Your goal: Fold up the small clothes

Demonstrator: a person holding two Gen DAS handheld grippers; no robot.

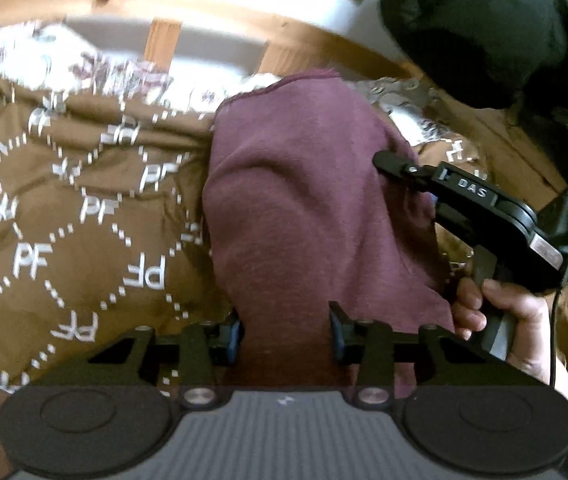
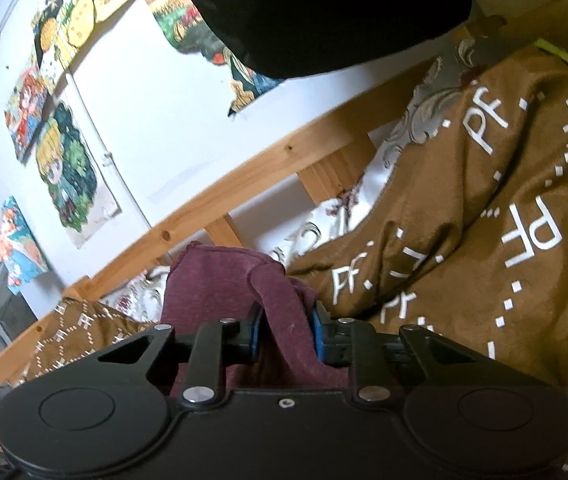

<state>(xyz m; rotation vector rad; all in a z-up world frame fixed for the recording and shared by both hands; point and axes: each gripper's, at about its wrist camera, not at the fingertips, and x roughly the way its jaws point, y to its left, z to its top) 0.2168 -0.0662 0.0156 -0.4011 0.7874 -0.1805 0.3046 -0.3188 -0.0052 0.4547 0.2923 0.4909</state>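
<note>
1. The maroon garment (image 1: 312,208) is soft, light knit that should drape and slump wherever it is unsupported; taking it by an edge or corner suits it best.
2. It is plain maroon with a stitched hem at the top, rumpled and raised above the brown blanket (image 1: 83,208) on the bed.
3. The left gripper (image 1: 287,330) has cloth between its half-spread fingers; whether they pinch it, I cannot tell.
4. The right gripper (image 2: 286,334) grips a fold of the garment.
5. Behind are a wooden bed rail (image 2: 219,200) and wall pictures (image 2: 67,176).
</note>
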